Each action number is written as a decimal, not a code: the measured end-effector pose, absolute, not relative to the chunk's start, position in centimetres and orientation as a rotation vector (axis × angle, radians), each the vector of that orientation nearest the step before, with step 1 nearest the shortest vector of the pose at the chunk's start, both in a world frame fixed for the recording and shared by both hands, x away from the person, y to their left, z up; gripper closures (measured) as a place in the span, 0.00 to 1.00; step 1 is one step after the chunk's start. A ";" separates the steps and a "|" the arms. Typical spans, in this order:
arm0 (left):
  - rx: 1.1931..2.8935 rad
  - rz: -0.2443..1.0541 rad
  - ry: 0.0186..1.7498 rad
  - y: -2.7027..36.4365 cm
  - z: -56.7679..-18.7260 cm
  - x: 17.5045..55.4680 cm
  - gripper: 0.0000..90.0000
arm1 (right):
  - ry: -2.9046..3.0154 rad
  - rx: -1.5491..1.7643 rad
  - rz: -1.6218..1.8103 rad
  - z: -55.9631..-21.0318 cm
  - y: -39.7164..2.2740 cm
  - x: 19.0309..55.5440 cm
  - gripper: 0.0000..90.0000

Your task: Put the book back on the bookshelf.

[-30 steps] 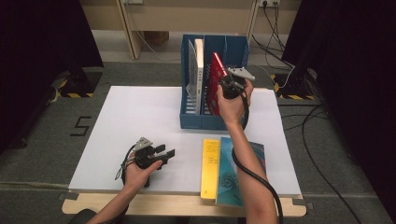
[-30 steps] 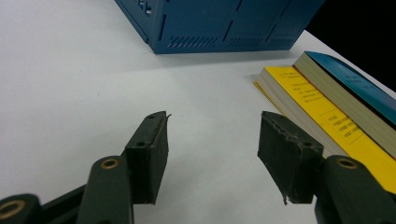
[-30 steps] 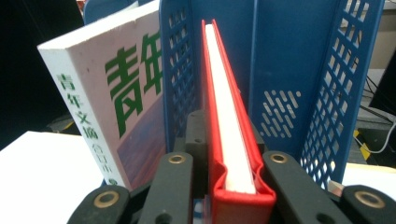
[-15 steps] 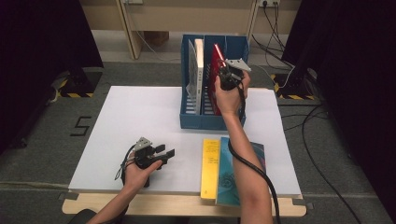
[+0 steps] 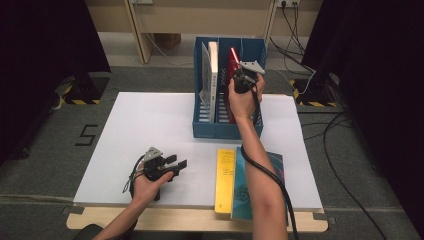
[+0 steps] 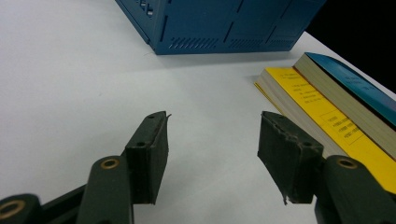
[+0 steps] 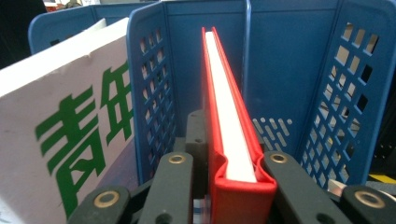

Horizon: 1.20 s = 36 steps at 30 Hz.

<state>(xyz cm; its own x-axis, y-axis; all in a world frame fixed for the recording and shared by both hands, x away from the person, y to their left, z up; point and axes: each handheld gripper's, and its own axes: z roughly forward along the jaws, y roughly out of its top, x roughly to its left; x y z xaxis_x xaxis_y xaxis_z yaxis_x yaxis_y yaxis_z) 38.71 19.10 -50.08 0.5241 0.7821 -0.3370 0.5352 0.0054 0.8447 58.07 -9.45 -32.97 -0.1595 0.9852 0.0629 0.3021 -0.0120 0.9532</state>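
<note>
Holding the red book (image 7: 231,140) by its spine end, the right gripper (image 5: 243,75) has its jaws clamped on both covers, w/ the book standing upright inside the blue file rack (image 5: 227,131), in the slot right of the divider (image 7: 152,88). A white book w/ green lettering (image 7: 70,135) sits in the next slot over.

Risks from here, as I judge them:
- Book looks not fully seated; letting go too soon could let it tip sideways in the wide slot and lean on the perforated side wall (image 7: 348,93) or slap the divider.
- Grip is at one end only, so the far end can swing; a small wrist twist could jam a cover corner vs. the divider or the back wall.
- Pushing down hard w/ the book skewed could shove the whole rack across the counter (image 5: 145,125), since nothing braces it.

The left gripper (image 6: 212,154) rests low over the counter, jaws apart, nothing between them, well apart from the rack, so no help steadying. The yellow book (image 5: 225,177) and teal book (image 5: 260,165) lie stacked at the near edge, close to the right forearm; an elbow drag on the way back could nudge them off.
</note>
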 end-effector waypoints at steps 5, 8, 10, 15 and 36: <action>1.663 0.280 1.131 19.1 -50.1 38.7 0.47 | 1.542 1.378 1.197 -33.3 -9.4 58.2 0.89; 1.663 0.280 1.132 19.1 -50.1 38.7 0.47 | 1.549 1.382 1.200 -33.2 -9.4 58.2 0.88; 1.662 0.282 1.130 19.1 -50.1 38.7 0.47 | 1.547 1.387 1.202 -33.3 -9.6 58.2 0.88; 1.661 0.286 1.129 19.1 -50.1 38.7 0.47 | 1.559 1.404 1.212 -33.4 -10.0 57.8 0.86; 1.662 0.286 1.129 19.1 -50.1 38.6 0.47 | 1.607 1.419 1.214 -33.4 -10.7 56.0 0.85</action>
